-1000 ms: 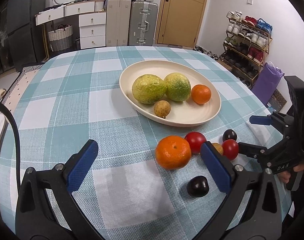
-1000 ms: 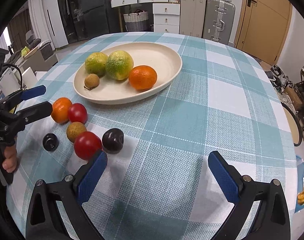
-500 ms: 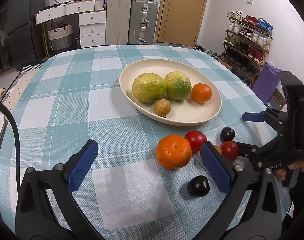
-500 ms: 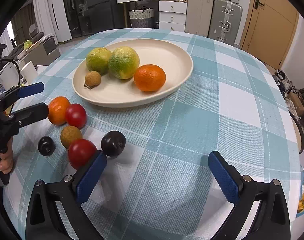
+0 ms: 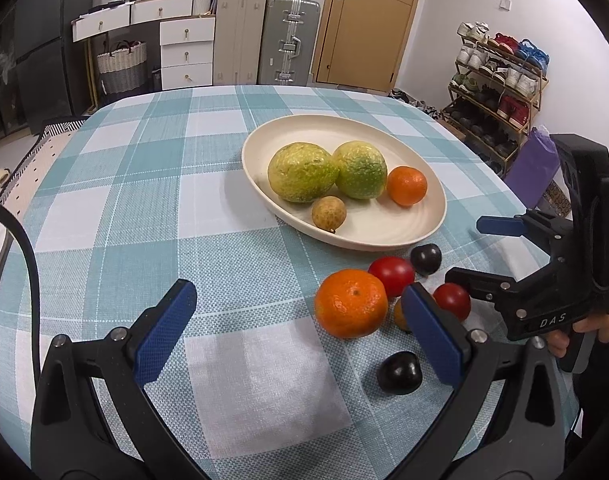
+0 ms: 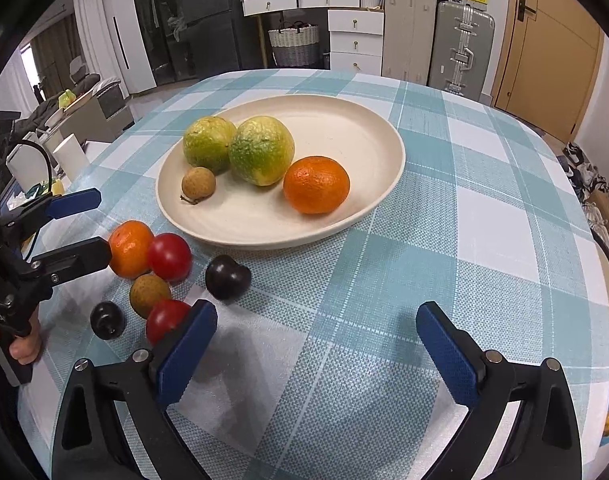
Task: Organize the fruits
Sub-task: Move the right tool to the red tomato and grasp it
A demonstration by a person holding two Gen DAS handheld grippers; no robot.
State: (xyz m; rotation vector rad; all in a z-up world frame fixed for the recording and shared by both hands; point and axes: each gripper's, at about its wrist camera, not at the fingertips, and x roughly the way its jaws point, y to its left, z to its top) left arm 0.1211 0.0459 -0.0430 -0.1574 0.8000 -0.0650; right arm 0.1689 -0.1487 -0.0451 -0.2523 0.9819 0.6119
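A cream oval plate (image 5: 432,224) (image 6: 384,136) holds two green-yellow citrus fruits (image 5: 302,172), a small orange (image 5: 406,185) (image 6: 316,185) and a small brown fruit (image 5: 328,211). In front of it on the checked cloth lie an orange (image 5: 350,303) (image 6: 129,248), two red fruits (image 5: 391,276) (image 6: 169,257), two dark plums (image 5: 425,259) (image 6: 227,277) and a brown fruit (image 6: 149,290). My left gripper (image 5: 300,330) is open and empty, the orange near its right finger. My right gripper (image 6: 318,350) is open and empty, a red fruit (image 6: 164,318) by its left finger.
The round table's teal checked cloth (image 5: 144,184) falls away at the edges. Drawers and suitcases (image 5: 264,36) stand behind, a shoe rack (image 5: 500,80) at the right, a door (image 6: 544,40) in the corner.
My right gripper has moved forward towards the plate and the loose fruit. My left gripper has barely shifted. No fruit has moved.
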